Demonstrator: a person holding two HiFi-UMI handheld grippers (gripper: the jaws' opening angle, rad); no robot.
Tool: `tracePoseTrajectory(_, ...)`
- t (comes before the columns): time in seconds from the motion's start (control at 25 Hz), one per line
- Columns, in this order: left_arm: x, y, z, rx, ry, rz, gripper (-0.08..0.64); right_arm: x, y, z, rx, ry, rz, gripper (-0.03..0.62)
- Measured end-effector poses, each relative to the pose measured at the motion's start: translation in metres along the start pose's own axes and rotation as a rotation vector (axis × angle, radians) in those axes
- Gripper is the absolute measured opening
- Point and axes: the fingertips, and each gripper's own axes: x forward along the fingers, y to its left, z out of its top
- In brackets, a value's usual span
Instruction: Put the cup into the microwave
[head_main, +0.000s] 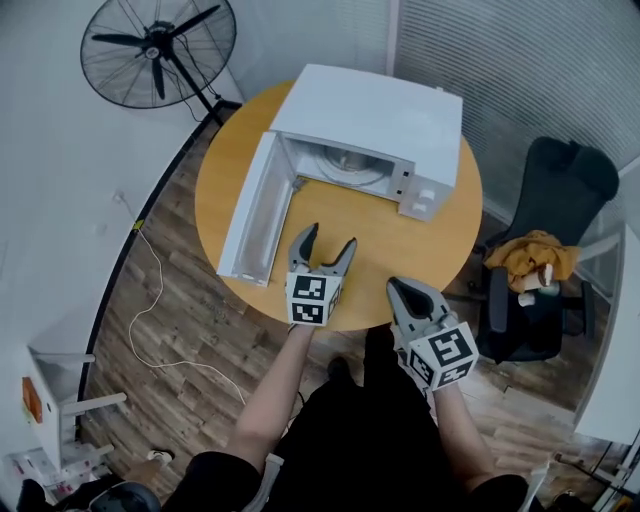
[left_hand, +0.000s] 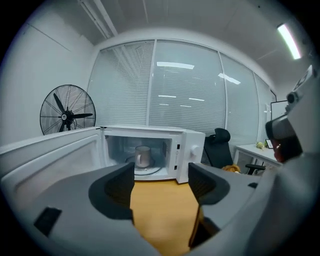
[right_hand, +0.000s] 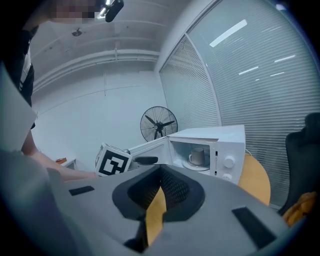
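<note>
A white microwave (head_main: 372, 118) stands on the round wooden table (head_main: 430, 250) with its door (head_main: 256, 208) swung wide open to the left. Inside it, a grey cup (left_hand: 143, 156) stands upright on the glass turntable; the right gripper view also shows the cup (right_hand: 198, 155). My left gripper (head_main: 328, 240) hovers over the table's near part in front of the opening, jaws open with nothing between them (left_hand: 161, 175). My right gripper (head_main: 402, 288) is at the table's near edge, further right, jaws shut and empty (right_hand: 159, 187).
A large black floor fan (head_main: 158, 50) stands behind the table at the left. A black office chair (head_main: 556, 220) with a yellow cloth (head_main: 530, 255) on it sits to the right. A white cable (head_main: 150, 300) runs across the wooden floor at the left.
</note>
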Motion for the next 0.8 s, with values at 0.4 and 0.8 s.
tracePoseTrajectory(0.4,-0.109,-0.040,0.001,-0.014,-0.043,-0.062,0.215,-0.034,0.052,-0.010,-0.003,-0.028,-0.052,0.011)
tracePoseTrajectory(0.8,-0.191,-0.054,0.010,-0.011,-0.082,-0.060,0.086,-0.049,0.086,-0.017,-0.013,-0.029,-0.055,0.011)
